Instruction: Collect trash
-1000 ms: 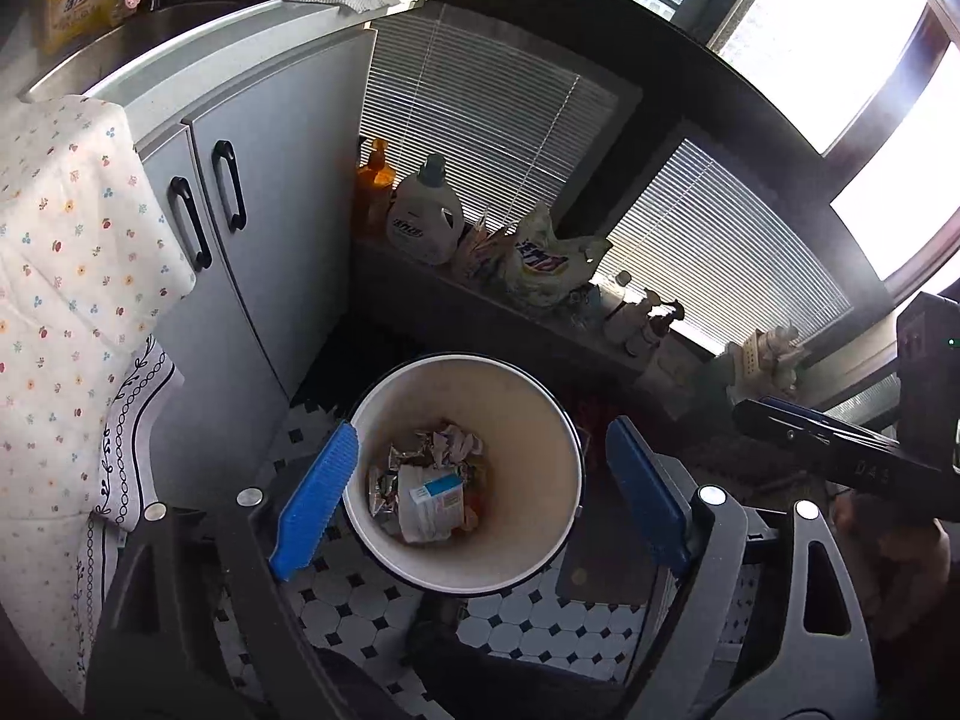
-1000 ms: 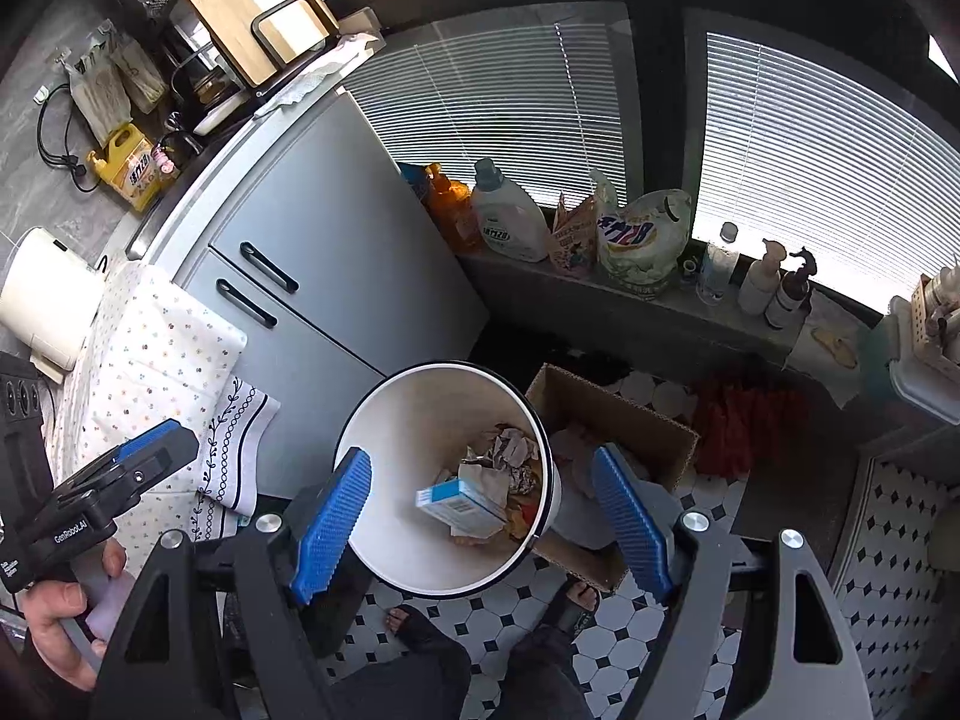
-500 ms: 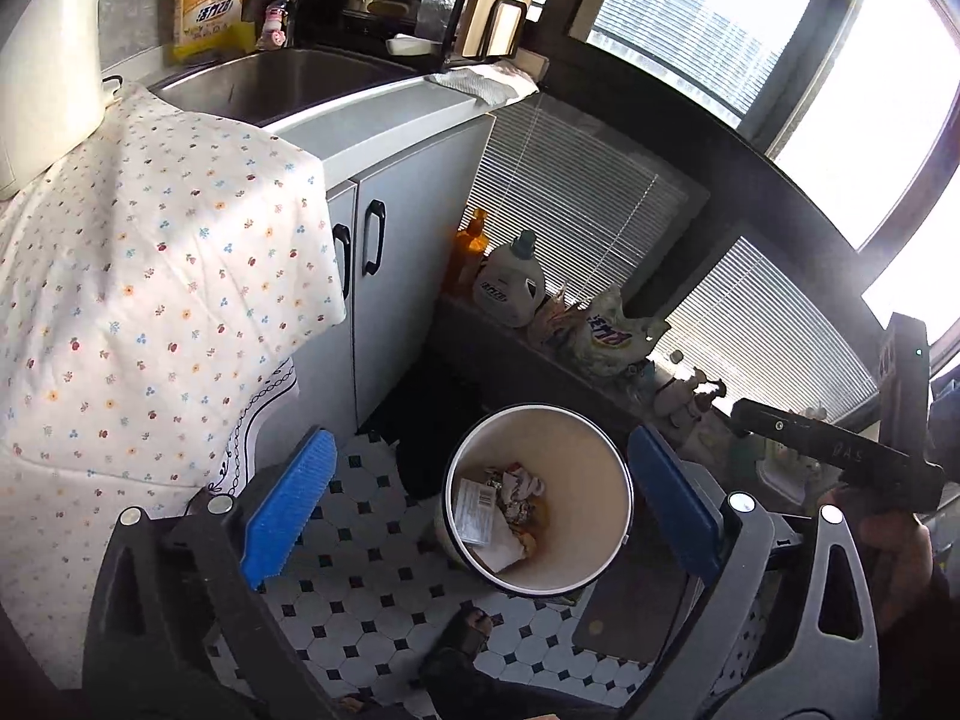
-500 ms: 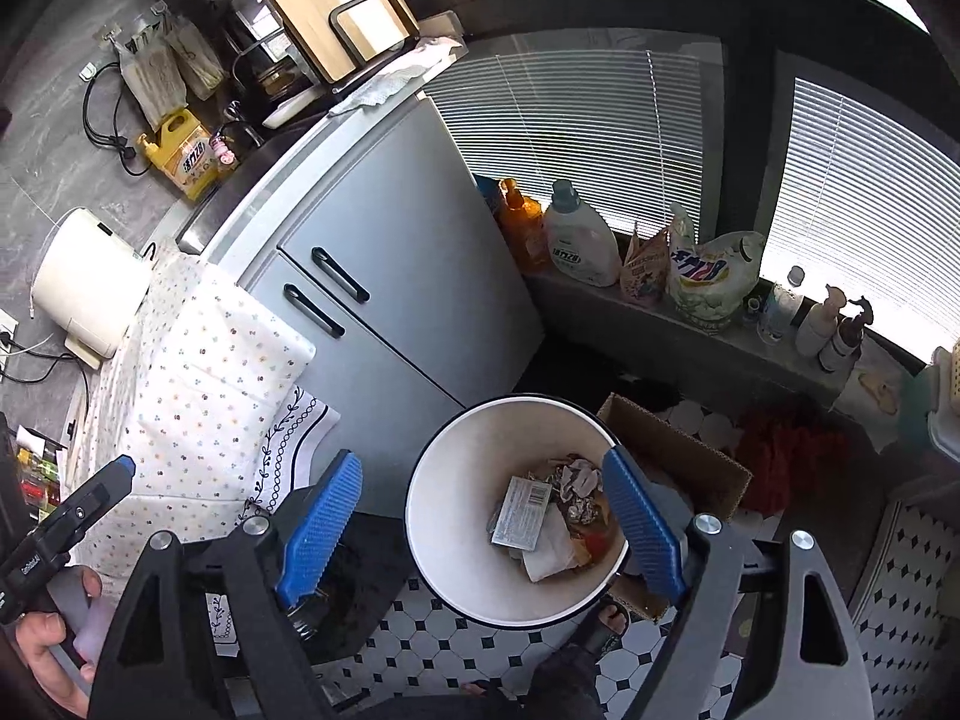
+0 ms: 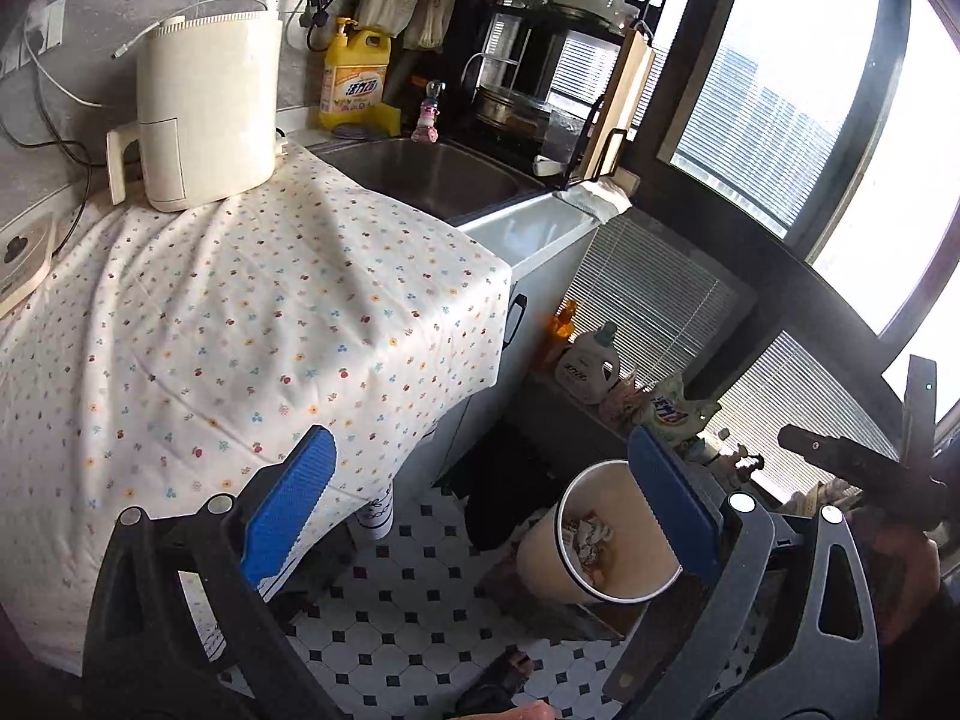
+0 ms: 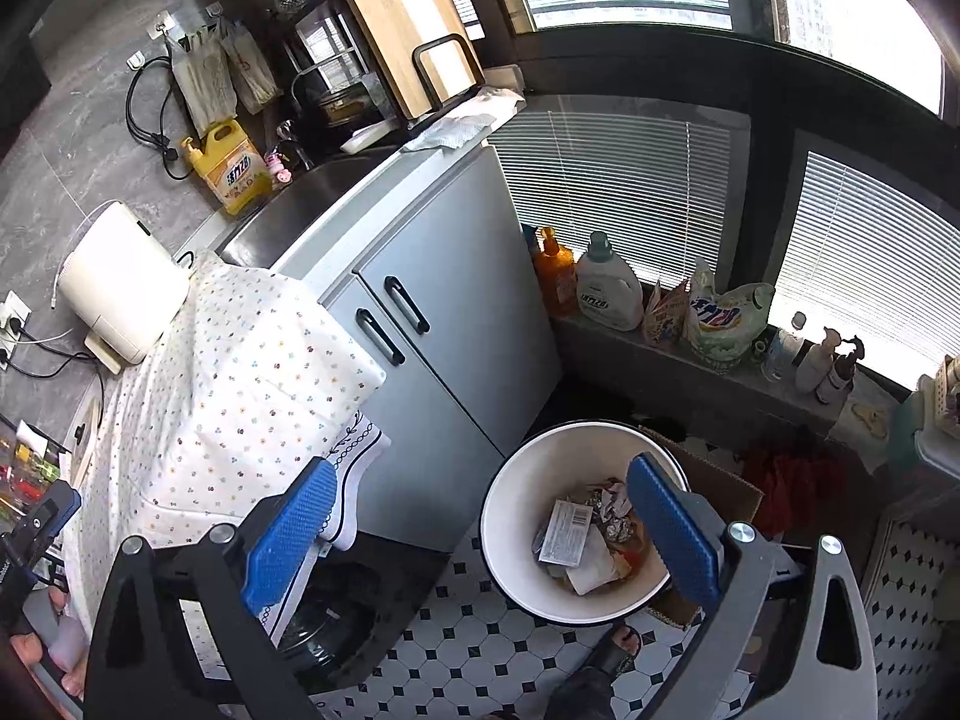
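Observation:
A white trash bin (image 6: 540,480) with a dark rim stands on the tiled floor by the grey cabinet. In it lie a white carton with a barcode (image 6: 564,531) and crumpled foil and paper (image 6: 612,510). My right gripper (image 6: 480,534) hangs high above the bin's left side, its jaws opening with nothing between the blue pads. In the left wrist view the bin (image 5: 537,558) is small at the lower right, with the trash (image 5: 588,540) showing inside. My left gripper (image 5: 480,504) is wide open and empty, over the edge of the cloth-covered counter.
A floral cloth (image 5: 240,330) covers the counter, with a white appliance (image 5: 204,114) and a sink (image 5: 432,174) behind. A cardboard box (image 6: 720,480) sits next to the bin. Detergent bottles (image 6: 606,288) line the window ledge. A sandalled foot (image 6: 612,648) stands near the bin.
Both grippers have risen and drawn back from the bin, which now looks smaller and lower right. Both pairs of jaws have spread wider. The carton now lies flat in the bin.

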